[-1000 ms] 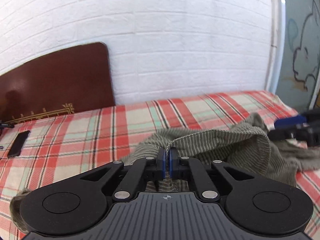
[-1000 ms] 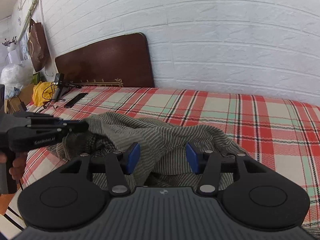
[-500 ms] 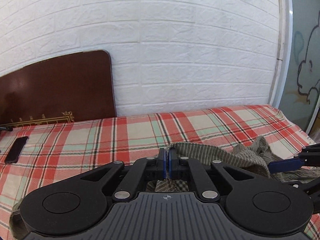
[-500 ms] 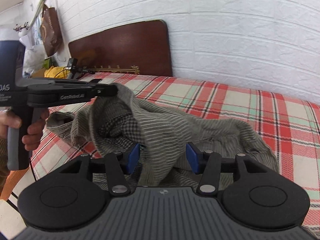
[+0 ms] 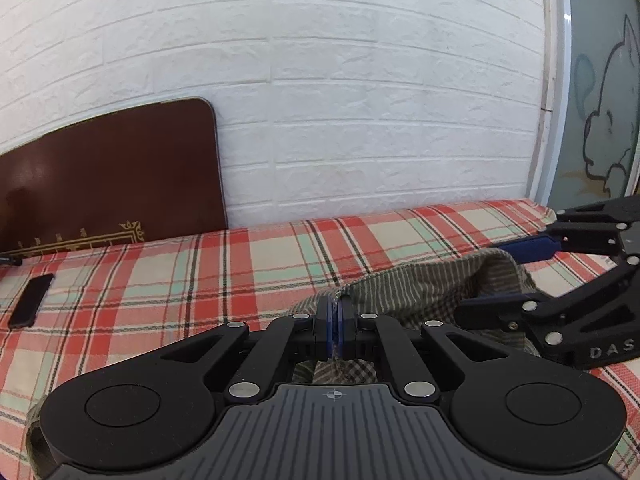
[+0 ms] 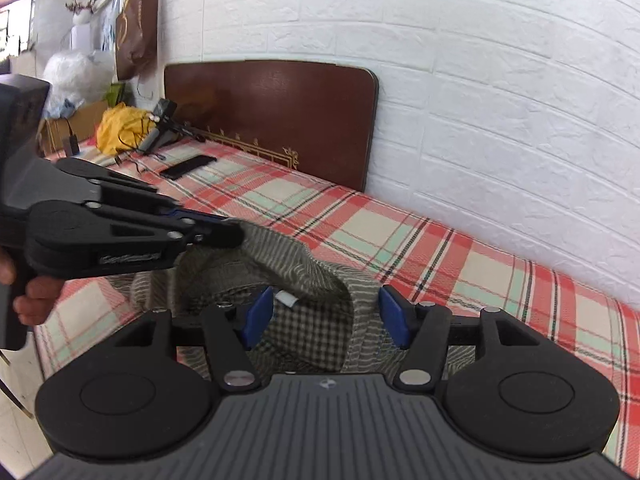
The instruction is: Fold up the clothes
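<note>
A grey-green striped shirt [image 5: 416, 288] with a checked lining hangs lifted over the red plaid bed [image 5: 168, 276]. My left gripper [image 5: 335, 312] is shut on the shirt's edge, near the collar. In the right wrist view the same gripper [image 6: 224, 234] pinches the shirt [image 6: 288, 256] at the left. My right gripper [image 6: 326, 312] is open, its blue pads either side of the collar opening with the checked lining and a white label [image 6: 287, 299]. It also shows in the left wrist view [image 5: 516, 276], open beside the shirt.
A white brick wall [image 5: 360, 100] runs behind the bed. A brown headboard [image 5: 108, 176] stands at the left. A black phone [image 5: 30, 300] lies on the sheet. A yellow cloth [image 6: 120, 128], cables and a tripod [image 6: 168, 128] sit at the bed's far end.
My left gripper has lifted the shirt higher off the bed. My right gripper has moved in toward the collar opening and stays open.
</note>
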The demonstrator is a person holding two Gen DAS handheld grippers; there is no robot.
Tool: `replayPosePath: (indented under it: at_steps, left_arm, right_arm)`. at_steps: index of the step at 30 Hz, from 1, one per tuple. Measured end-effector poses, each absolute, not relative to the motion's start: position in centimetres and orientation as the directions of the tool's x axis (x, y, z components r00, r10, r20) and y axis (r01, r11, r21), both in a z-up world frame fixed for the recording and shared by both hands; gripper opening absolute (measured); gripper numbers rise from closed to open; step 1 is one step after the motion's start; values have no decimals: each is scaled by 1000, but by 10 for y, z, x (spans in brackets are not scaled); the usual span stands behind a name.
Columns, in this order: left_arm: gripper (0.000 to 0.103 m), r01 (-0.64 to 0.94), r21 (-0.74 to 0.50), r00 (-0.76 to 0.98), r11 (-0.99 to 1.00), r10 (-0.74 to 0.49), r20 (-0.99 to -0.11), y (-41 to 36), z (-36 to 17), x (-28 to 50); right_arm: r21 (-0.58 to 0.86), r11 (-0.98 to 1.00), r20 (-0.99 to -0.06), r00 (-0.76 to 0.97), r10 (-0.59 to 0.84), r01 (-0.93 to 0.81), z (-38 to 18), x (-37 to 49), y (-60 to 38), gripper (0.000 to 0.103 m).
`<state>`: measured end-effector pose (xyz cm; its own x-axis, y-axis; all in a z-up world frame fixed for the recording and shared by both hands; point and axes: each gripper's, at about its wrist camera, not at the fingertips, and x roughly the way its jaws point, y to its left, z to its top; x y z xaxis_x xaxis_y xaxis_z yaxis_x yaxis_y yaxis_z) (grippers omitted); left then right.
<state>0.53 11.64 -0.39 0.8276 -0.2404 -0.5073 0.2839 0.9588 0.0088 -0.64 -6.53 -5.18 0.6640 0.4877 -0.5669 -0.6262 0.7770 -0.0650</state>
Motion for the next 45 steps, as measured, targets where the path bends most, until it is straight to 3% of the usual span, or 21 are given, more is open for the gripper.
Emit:
replayPosePath:
  at_steps: [6, 10, 13, 14, 15, 16, 18, 19, 20, 22, 26, 33, 37, 45]
  left_arm:
    - [0, 291, 15, 819, 957, -241, -521, 119, -9, 8]
    - [0, 328, 3, 814, 945, -281, -509, 116, -7, 6]
    - [0, 354, 13, 809, 935, -300, -505, 113, -5, -3]
    - [0, 355, 17, 807, 935, -297, -509, 113, -5, -4]
    - [0, 354, 22, 806, 935, -292, -515, 113, -5, -6]
    - [0, 349, 27, 805, 937, -285, -520, 114, -6, -6]
    - [10, 336, 15, 808, 942, -280, -518, 119, -6, -8]
    - [23, 327, 2, 814, 945, -280, -509, 122, -5, -10]
    - [49, 316, -12, 822, 949, -280, -496, 126, -3, -12]
    - [65, 290, -19, 849, 957, -266, -458, 134, 2, -21]
    - [67, 258, -27, 870, 966, -245, -429, 149, 7, -37]
    - [67, 257, 41, 810, 966, -192, -554, 156, -23, -42]
    - [82, 304, 100, 795, 947, -195, -574, 147, -33, -49]
    - [85, 249, 183, 825, 951, -110, -554, 132, -40, -22]
  right_arm:
    - [-139, 767, -509, 709, 488, -627, -36, -27, -70, 68]
    - [-158, 712, -571, 651, 500, -685, -45, -17, -51, 69]
    - [-140, 684, -631, 597, 495, -716, -60, -2, -32, 64]
    - [-117, 674, -651, 569, 502, -729, -64, 1, -28, 41]
    - [-83, 669, -673, 536, 509, -739, -66, 5, -25, 2]
    - [-46, 663, -694, 501, 516, -747, -69, 8, -23, 4]
    - [-21, 688, -679, 516, 522, -725, -63, 9, -25, 4]
    - [-9, 704, -664, 531, 527, -710, -58, 10, -29, 4]
    - [4, 719, -647, 546, 532, -695, -52, 12, -33, 3]
    - [13, 751, -621, 583, 523, -660, -39, 18, -43, 3]
    - [20, 814, -571, 662, 486, -580, -18, 36, -67, 3]
    - [45, 877, -475, 762, 439, -478, 22, 53, -108, 3]
    - [12, 896, -420, 811, 407, -443, 44, 50, -122, 3]
    - [-28, 906, -313, 865, 393, -422, 88, 35, -134, 3]
